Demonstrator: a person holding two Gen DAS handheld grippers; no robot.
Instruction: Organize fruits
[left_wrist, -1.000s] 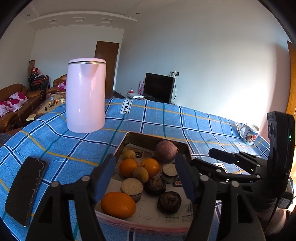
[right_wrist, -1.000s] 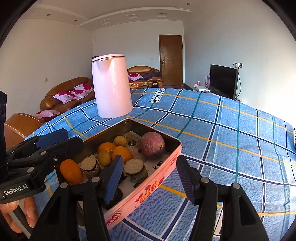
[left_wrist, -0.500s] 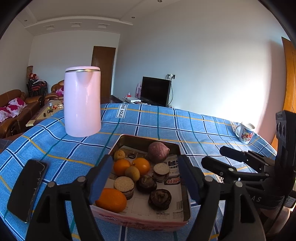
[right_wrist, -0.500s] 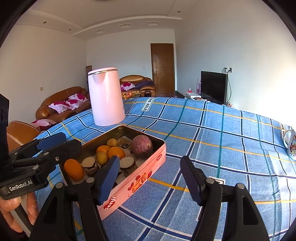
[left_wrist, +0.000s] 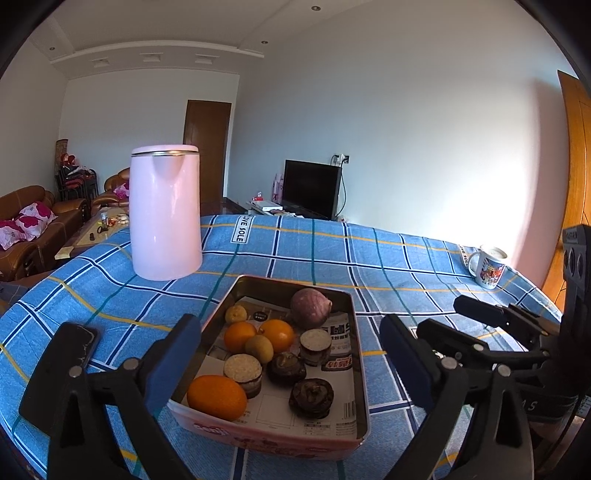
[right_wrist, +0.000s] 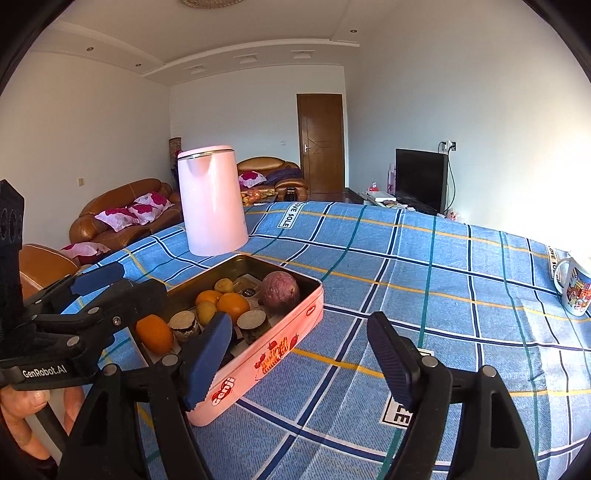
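1. Left gripper (left_wrist: 290, 354) hangs over the near end of the tin (left_wrist: 357, 369), jaws opening wide, empty; the tin's front edge lies between the fingers below.
2. Right gripper (right_wrist: 299, 338) is beside the tin's right wall, jaws opening, holding nothing.
3. Fruits sit inside the tin: an orange (left_wrist: 217, 397) nearest, two more oranges and a purple tuber (left_wrist: 309, 312) farther back.
4. Behind the tin stands a pink kettle (left_wrist: 165, 212); a mug (left_wrist: 488, 266) is far right.

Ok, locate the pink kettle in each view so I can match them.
Left wrist view: pink kettle upper left, behind the tin's far-left corner.
Right wrist view: pink kettle left of centre, behind the tin.
Shared landmark: the television.
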